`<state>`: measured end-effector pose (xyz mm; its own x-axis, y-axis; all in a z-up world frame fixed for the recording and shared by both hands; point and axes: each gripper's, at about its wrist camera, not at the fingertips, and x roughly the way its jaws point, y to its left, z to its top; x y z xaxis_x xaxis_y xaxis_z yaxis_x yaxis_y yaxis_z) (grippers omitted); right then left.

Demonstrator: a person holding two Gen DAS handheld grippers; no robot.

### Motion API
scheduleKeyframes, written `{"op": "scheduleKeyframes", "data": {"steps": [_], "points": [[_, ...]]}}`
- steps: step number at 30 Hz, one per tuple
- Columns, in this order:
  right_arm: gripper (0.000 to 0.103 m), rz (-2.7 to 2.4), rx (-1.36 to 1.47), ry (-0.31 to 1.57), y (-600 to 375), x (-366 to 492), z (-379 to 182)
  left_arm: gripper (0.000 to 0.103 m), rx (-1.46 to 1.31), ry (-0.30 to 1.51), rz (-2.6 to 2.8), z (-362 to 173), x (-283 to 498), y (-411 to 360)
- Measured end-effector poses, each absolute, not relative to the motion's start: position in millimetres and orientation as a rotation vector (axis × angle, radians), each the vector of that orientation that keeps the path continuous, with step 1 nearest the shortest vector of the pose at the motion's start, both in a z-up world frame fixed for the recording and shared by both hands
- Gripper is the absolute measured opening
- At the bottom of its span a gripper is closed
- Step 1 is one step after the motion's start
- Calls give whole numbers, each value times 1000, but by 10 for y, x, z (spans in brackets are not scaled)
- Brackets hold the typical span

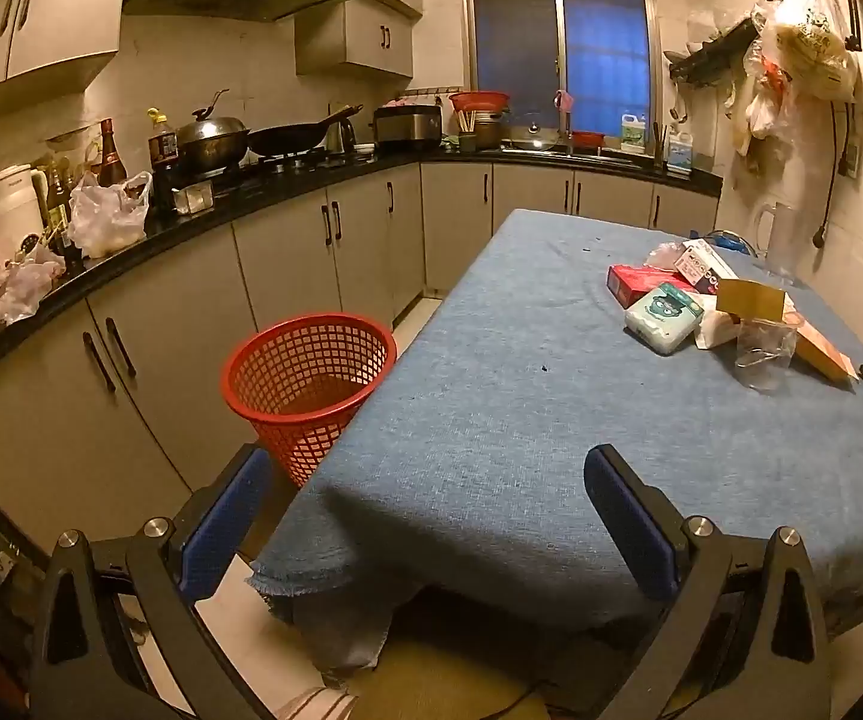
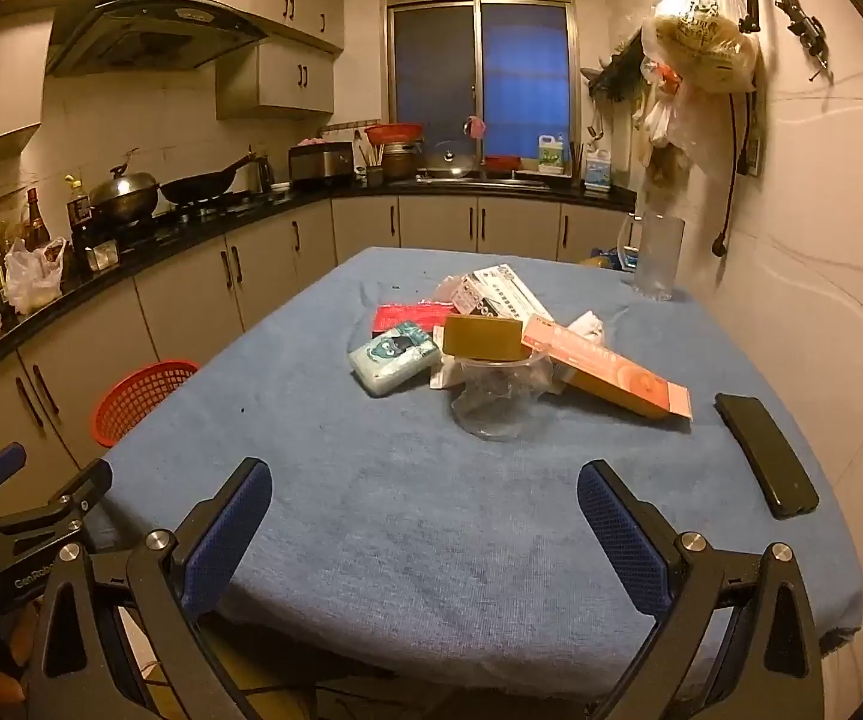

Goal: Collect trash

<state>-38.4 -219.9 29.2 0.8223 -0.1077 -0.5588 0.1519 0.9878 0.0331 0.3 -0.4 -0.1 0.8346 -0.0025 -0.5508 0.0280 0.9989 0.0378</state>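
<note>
Both grippers empty, jaws spread wide, held low at the near edge of the table.

Trash pile sits mid-table, straight ahead of the right gripper; from the left gripper it lies ahead and well to the right. Right hand judged nearer.

Nearest piece of the pile: a crumpled clear cup, at its near edge. Beside it, on the far-left side, a tissue pack; on the right an orange box, long axis running near-right to far-left.

Bin stands on the floor off the table's left edge, well apart from the pile, nearer the left gripper.

Bare cloth between right gripper and cup: open approach. A phone lies right of the pile, near the right table edge; judged not trash, keep clear.
</note>
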Motion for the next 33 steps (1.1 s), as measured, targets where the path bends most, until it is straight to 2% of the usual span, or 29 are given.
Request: {"op": "scheduleKeyframes", "data": {"steps": [11, 20, 33], "points": [[103, -143, 34, 599, -2156, -370, 249, 103, 62, 597, -12, 3, -4, -140], [103, -126, 0, 562, -2036, -271, 395, 103, 58, 579, 5, -33, 9, 60], [103, -131, 8, 561, -2025, -256, 420, 103, 82, 510, 8, -22, 3, 75]]}}
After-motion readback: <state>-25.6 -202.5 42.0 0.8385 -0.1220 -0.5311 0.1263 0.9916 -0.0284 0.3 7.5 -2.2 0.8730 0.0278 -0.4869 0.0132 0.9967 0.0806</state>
